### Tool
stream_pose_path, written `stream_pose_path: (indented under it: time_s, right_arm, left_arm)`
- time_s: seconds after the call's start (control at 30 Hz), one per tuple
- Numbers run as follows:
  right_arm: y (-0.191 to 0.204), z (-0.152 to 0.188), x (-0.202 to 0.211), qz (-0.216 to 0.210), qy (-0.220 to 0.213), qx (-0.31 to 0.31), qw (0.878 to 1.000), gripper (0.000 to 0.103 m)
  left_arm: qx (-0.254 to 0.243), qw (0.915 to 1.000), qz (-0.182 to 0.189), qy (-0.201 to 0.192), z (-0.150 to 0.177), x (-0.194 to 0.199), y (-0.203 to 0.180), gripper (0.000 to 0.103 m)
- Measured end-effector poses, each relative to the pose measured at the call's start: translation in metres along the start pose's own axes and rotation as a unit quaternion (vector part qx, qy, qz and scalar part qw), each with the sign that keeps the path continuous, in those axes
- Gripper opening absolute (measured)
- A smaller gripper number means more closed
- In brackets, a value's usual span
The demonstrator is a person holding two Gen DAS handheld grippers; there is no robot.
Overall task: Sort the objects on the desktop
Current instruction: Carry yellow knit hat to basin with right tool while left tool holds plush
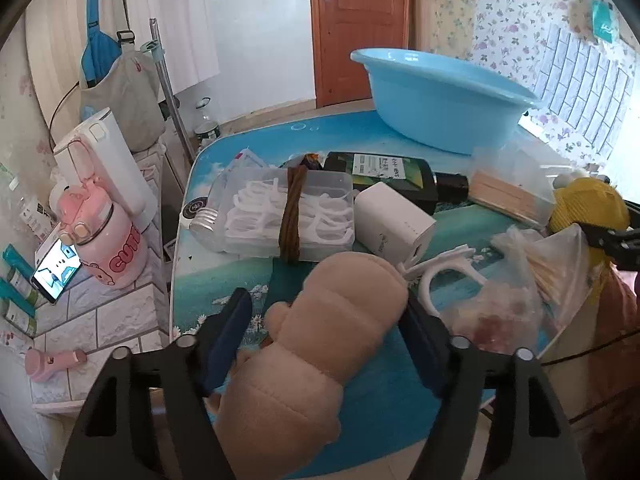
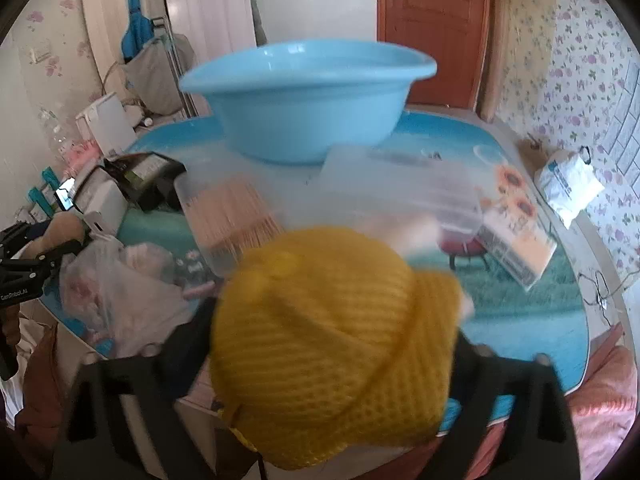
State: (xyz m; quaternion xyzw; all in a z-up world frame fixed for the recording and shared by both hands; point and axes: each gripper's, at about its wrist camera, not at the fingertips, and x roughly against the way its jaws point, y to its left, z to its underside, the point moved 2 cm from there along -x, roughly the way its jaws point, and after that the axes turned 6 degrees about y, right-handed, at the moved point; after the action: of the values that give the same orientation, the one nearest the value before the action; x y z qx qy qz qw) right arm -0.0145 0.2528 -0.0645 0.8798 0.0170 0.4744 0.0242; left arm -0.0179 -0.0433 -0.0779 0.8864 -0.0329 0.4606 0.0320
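Observation:
My left gripper (image 1: 326, 312) is shut on a tan plush toy (image 1: 304, 344), held over the near edge of the blue table (image 1: 224, 280). My right gripper (image 2: 332, 320) is shut on a yellow knitted hat toy (image 2: 328, 352), which hides its fingertips; the toy also shows at the right edge of the left wrist view (image 1: 588, 208). A light blue basin (image 1: 440, 96) stands at the back of the table, also in the right wrist view (image 2: 308, 96).
On the table lie a clear box of floss picks (image 1: 288, 208), a white charger (image 1: 392, 220), a dark bottle (image 1: 392, 176), a box of wooden sticks (image 2: 232, 216), a plastic bag (image 2: 120, 280) and a sunflower carton (image 2: 516, 232). A pink bottle (image 1: 108, 244) stands on the left shelf.

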Motion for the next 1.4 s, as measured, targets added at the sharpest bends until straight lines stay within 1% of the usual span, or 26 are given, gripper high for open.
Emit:
stream_pose_path:
  time_s: [0.03,0.17,0.27,0.37,0.5,0.63,0.77,0.87,1.1,1.3,1.4]
  right_arm:
    - [0.000,-0.001,0.000,0.002,0.001,0.002,1.000,0.082]
    - [-0.002,-0.001,0.002,-0.004,0.001,0.003,1.000,0.076]
    - [-0.006,-0.002,0.009,-0.008,-0.013,-0.001,1.000,0.074]
    - [-0.009,-0.006,0.020,-0.014,-0.033,-0.005,0.999,0.074]
    - [-0.011,-0.012,0.033,-0.019,-0.055,-0.008,0.998,0.074]
    - [-0.012,-0.017,0.041,-0.022,-0.066,-0.009,0.998,0.074]
    - [-0.010,-0.022,0.050,-0.026,-0.080,-0.006,0.996,0.074]
    - [-0.010,-0.028,0.059,-0.032,-0.090,-0.005,0.995,0.074]
    - [-0.008,-0.056,0.078,-0.038,-0.121,0.006,0.992,0.074]
    - [-0.007,-0.087,0.082,-0.040,-0.142,0.018,0.989,0.074]
    - [-0.007,-0.103,0.078,-0.039,-0.145,0.024,0.988,0.074]
  left_arm:
    - [0.002,1.0000,-0.004,-0.001,0.000,0.002,0.000,0.058]
    - [0.002,1.0000,0.007,-0.007,0.000,0.010,-0.002,0.058]
    - [0.000,0.9999,0.005,-0.013,-0.001,0.016,-0.003,0.058]
    - [0.007,0.9996,0.010,-0.024,-0.006,0.027,-0.003,0.058]
    - [0.004,0.9990,0.012,-0.043,-0.014,0.043,-0.006,0.058]
    - [0.006,0.9980,0.026,-0.058,-0.025,0.055,-0.010,0.058]
    - [0.005,0.9972,0.028,-0.068,-0.037,0.063,-0.015,0.058]
    - [0.012,0.9962,0.040,-0.076,-0.049,0.068,-0.016,0.058]
    - [0.000,0.9942,0.056,-0.092,-0.080,0.073,-0.029,0.058]
    - [-0.016,0.9918,0.076,-0.101,-0.109,0.069,-0.044,0.058]
    - [-0.023,0.9901,0.088,-0.107,-0.126,0.066,-0.053,0.058]
